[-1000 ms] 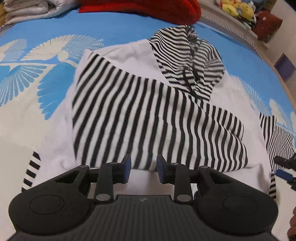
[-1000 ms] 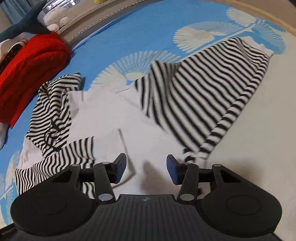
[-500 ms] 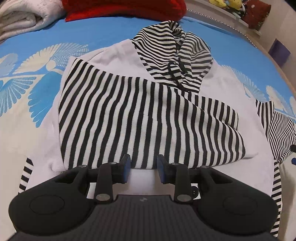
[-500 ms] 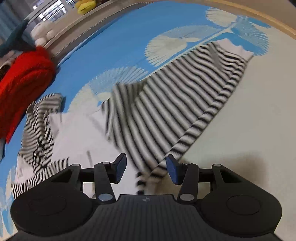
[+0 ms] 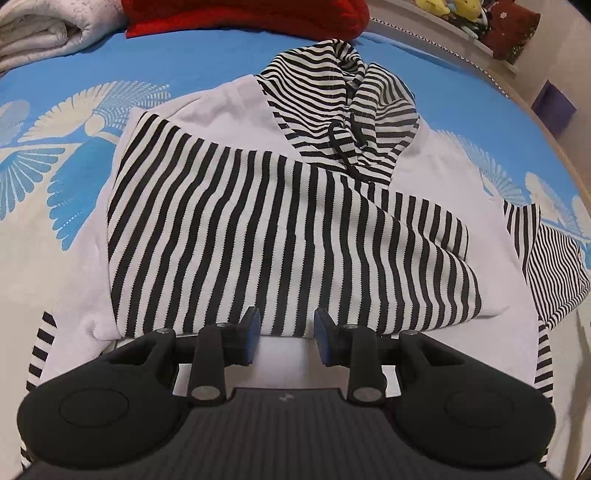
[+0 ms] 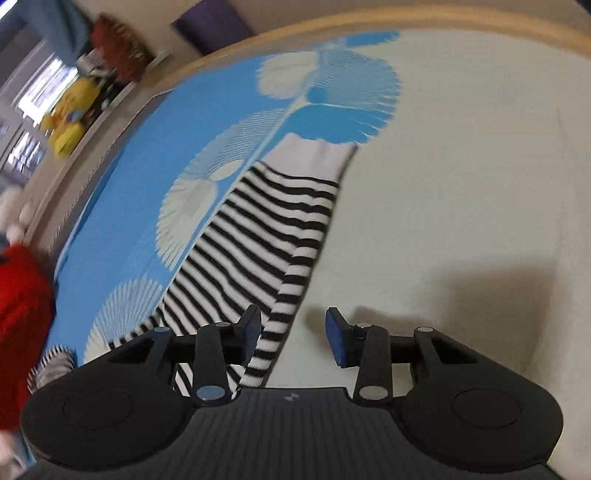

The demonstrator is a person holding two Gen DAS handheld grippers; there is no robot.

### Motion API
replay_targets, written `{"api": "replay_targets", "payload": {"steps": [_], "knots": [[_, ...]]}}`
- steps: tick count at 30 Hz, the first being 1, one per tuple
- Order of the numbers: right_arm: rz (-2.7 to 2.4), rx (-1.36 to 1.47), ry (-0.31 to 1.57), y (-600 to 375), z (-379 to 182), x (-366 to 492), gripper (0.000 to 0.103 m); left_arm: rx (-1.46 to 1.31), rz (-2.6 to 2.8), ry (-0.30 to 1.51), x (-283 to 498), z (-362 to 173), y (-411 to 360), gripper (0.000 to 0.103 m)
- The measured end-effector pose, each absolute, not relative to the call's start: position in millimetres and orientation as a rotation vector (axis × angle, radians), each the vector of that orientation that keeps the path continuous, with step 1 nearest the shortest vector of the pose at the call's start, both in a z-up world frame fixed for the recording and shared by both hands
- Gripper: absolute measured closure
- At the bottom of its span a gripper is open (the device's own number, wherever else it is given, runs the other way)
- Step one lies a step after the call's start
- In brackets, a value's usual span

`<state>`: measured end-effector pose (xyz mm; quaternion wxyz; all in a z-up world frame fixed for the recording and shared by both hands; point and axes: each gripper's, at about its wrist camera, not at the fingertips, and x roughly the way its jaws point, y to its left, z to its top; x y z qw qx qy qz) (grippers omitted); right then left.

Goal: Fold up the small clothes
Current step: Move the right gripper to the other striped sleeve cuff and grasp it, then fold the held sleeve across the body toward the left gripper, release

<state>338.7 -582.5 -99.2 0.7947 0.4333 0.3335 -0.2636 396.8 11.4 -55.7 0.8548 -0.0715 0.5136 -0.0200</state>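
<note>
Two grippers: both parted, gripping nothing.
Left gripper: folded striped sleeve just ahead.
Right gripper: jaws just narrowing; outstretched sleeve ahead-left.

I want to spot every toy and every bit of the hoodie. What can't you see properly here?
- Yellow toy, right view: smeared by motion blur, kind unclear.
- Hoodie, left view: its hem is hidden behind the left tongs.
- Sleeve, right view: its near end runs behind the right tongs.
- Red cloth, left view: cut off by the top edge.
</note>
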Motion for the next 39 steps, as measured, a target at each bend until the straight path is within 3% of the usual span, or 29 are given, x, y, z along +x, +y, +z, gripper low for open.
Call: {"api": "replay_targets", "payload": {"steps": [15,18,20,22,25,30,35,39], "knots": [[-0.582,0.993,0.678,-583.7,-132.2,363.4,0.062,-0.204,-0.044,1.093,400.9,-55.4,24.6,0.067],[-0.592,0.976,0.671,-578.5,-131.8,367.3,0.074,-0.212,-0.046,1.094,400.8,-54.3,27.3,0.067],[-0.591,0.977,0.666,-576.5,-132.3,369.1,0.09,-0.216,-0.048,1.093,400.6,-53.2,29.3,0.067],[-0.613,0.977,0.658,-575.9,-132.0,369.1,0.099,-0.221,-0.048,1.091,399.8,-51.4,32.2,0.067],[-0.654,0.962,0.618,-573.0,-124.0,367.0,0.102,-0.227,-0.043,1.086,399.4,-48.8,38.0,0.067],[-0.594,0.707,0.499,-522.7,-69.9,384.6,0.103,-0.256,-0.016,1.072,398.8,-42.9,53.4,0.067],[-0.069,0.232,0.29,-372.7,2.7,398.3,0.103,-0.272,0.013,1.06,396.7,-38.2,69.6,0.067],[0.556,0.053,0.428,-259.4,2.3,387.9,0.102,-0.295,0.025,1.06,396.9,-36.5,80.3,0.067]]}}
